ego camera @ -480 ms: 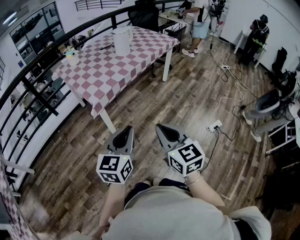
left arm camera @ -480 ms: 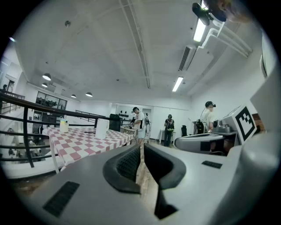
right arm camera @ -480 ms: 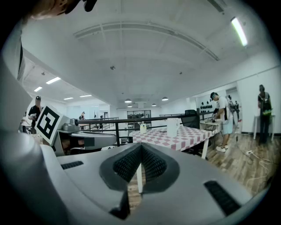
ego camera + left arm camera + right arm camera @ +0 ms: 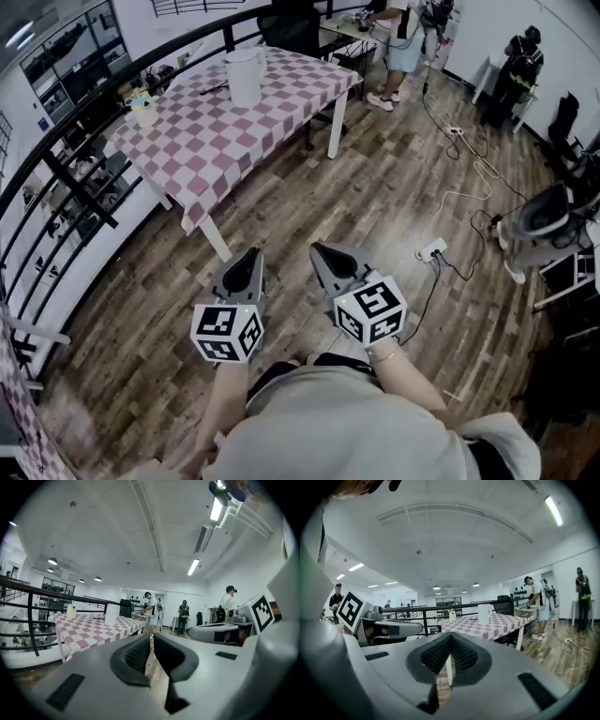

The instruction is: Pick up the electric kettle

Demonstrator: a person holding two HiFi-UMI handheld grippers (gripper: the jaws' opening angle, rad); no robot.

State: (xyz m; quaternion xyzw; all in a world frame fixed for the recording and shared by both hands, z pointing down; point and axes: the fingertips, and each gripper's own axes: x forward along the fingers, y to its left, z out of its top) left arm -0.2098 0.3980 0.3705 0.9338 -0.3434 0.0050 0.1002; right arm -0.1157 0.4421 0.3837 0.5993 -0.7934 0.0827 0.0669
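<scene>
Checkered table (image 4: 216, 150) with electric kettle (image 4: 243, 80), well beyond left gripper (image 4: 251, 256) and right gripper (image 4: 320, 250), fingers (image 4: 133, 656) closed, empty

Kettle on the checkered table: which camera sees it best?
The head view. It looks down on the white kettle, which stands whole on the checkered table with nothing in front of it. The left gripper view and the right gripper view each show only a small, far-off white shape beyond the jaws.
</scene>
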